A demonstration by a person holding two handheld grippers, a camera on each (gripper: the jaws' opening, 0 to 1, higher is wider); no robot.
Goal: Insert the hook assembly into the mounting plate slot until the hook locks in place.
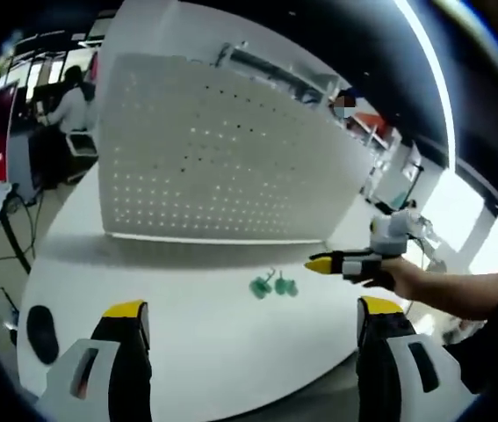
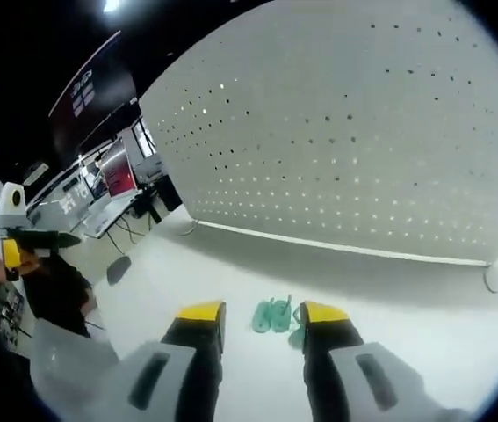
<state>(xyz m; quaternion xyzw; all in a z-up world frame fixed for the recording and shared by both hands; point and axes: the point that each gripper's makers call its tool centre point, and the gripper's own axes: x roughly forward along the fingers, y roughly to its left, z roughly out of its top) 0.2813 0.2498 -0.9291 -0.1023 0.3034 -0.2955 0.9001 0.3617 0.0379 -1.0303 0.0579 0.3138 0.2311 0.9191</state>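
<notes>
I see the green hooks [image 2: 277,316] lying loose on the white worktop [image 2: 424,343], out in front of the pegboard [image 2: 354,132] that stands upright at the back. They look like two small pieces side by side, touching or nearly so; I cannot tell which way each one's hook end faces.

My right gripper [image 2: 262,325] is the nearer one by far. In the right gripper view its yellow-tipped jaws are parted a moderate way and hold nothing, and the hooks sit just past the tips, in line with the gap and a shade toward the right-hand jaw. The pair spreads across the gap rather than along it, so I judge a short, straight push forward and down would bring the jaws to either side of them, though the jaws may catch both pieces at once.

My left gripper [image 1: 253,321] is farther off. In the left gripper view its jaws stand wide apart and empty, with the hooks [image 1: 273,286] ahead of them near the middle of the gap but well beyond the tips. The right gripper [image 1: 329,264] comes into that view from the right, its tip close beside the hooks, held by a hand [image 1: 380,272].

Nothing has gone into the pegboard yet, so I judge the pick-up falls to the right side, with the board's holes well apart from the hooks.
</notes>
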